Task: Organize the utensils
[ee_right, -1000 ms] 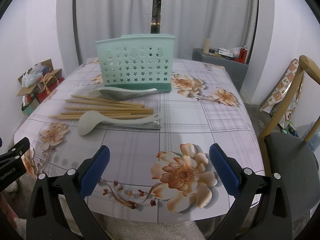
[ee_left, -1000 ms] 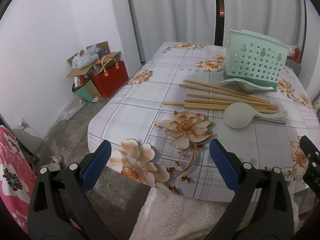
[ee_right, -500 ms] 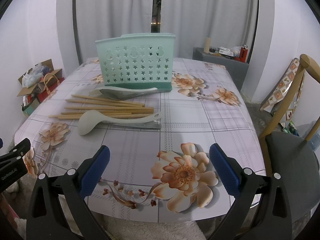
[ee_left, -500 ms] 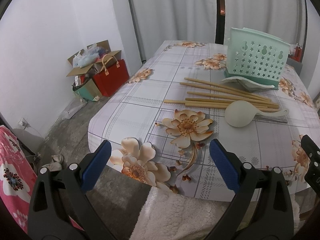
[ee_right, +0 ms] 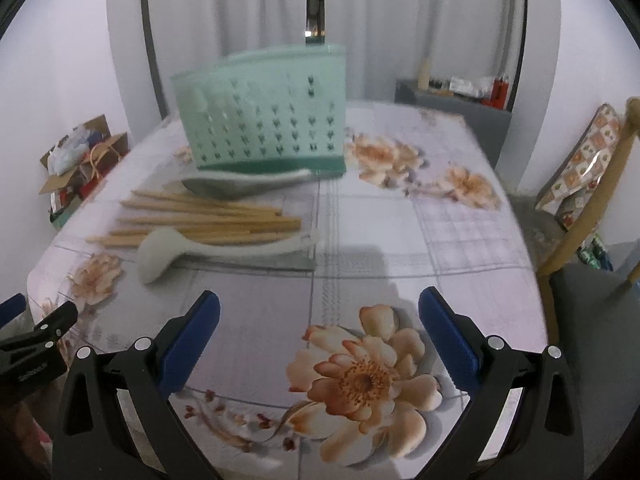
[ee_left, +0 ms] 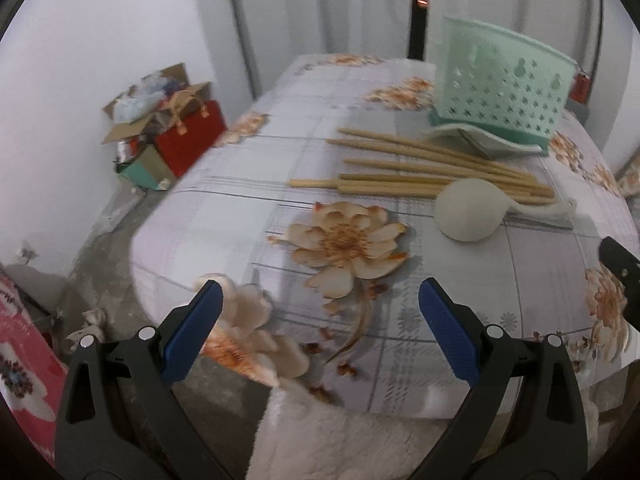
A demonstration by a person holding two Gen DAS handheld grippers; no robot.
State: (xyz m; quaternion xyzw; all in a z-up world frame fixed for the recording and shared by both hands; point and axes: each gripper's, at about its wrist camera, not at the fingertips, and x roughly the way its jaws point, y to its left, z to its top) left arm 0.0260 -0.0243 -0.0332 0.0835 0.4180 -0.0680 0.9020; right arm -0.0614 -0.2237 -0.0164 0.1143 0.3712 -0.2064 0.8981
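The table (ee_right: 460,240) carries a mint holder (ee_right: 264,116) upright toward its far edge, ready to be filled. Chopsticks (ee_right: 208,220) and two ladles (ee_right: 192,248) lie before it, unsorted. Left gripper (ee_left: 320,312) and right gripper (ee_right: 320,316) hover at the near edge, fingers apart, empty.

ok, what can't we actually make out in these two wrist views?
- Inside of the mint utensil holder: hidden by its own front wall in both views; contents unknown.
- Chopsticks: exact count unclear, overlapping and motion-blurred; the white ladle covers some.
- Second spoon at the holder's base: blurred, shape uncertain.
- Shelf bottles: right wrist view, too small to identify.
- Left gripper, right gripper: both open, empty.
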